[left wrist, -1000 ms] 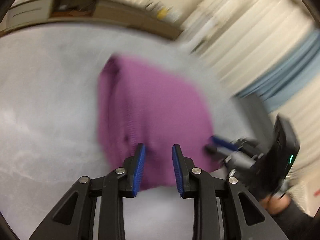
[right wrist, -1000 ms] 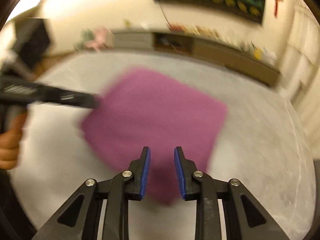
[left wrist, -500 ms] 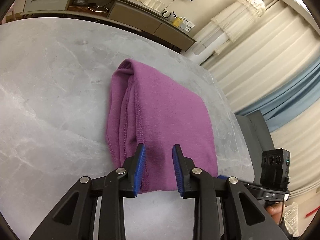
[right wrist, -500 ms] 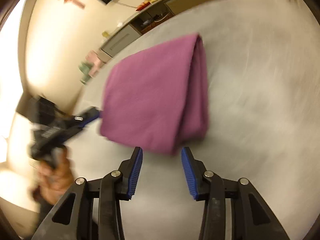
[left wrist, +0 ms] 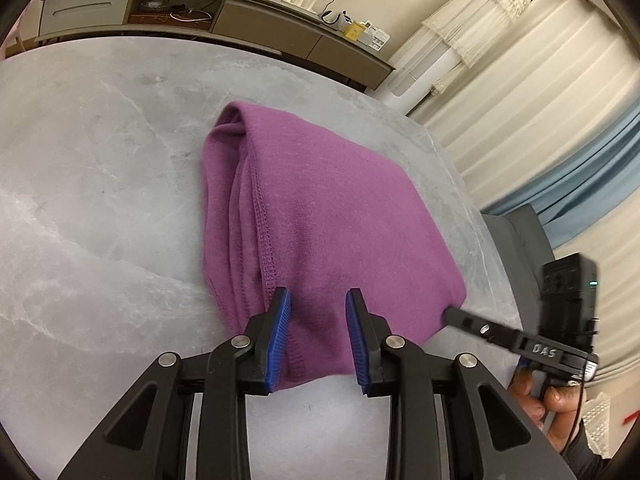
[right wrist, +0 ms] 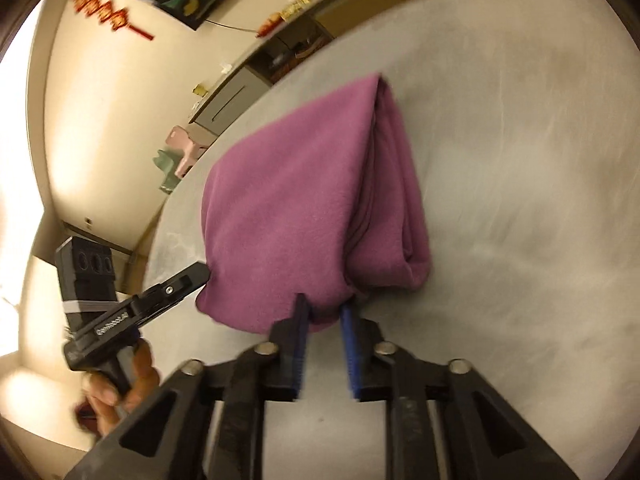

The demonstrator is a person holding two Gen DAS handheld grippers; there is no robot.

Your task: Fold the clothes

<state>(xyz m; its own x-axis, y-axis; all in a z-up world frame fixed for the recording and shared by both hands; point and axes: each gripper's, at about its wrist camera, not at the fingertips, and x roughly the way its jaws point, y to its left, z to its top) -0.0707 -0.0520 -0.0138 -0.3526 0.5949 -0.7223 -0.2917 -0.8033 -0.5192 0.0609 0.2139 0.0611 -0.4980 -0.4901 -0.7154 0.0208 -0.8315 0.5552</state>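
Note:
A purple garment lies folded into a thick rectangle on the grey marble table. My left gripper is open, its blue pads straddling the near edge of the garment. My right gripper is open with a narrower gap, its tips at a corner of the same garment. In the left wrist view the right gripper's tip touches the garment's right corner. In the right wrist view the left gripper's tip sits at the garment's left corner.
A long low cabinet with small items on top runs along the far wall. Cream and blue curtains hang to the right. A grey chair back stands at the table's right edge.
The right gripper swung round to the garment's corner and its jaws narrowed. The left gripper stayed over the near edge. The garment lies still.

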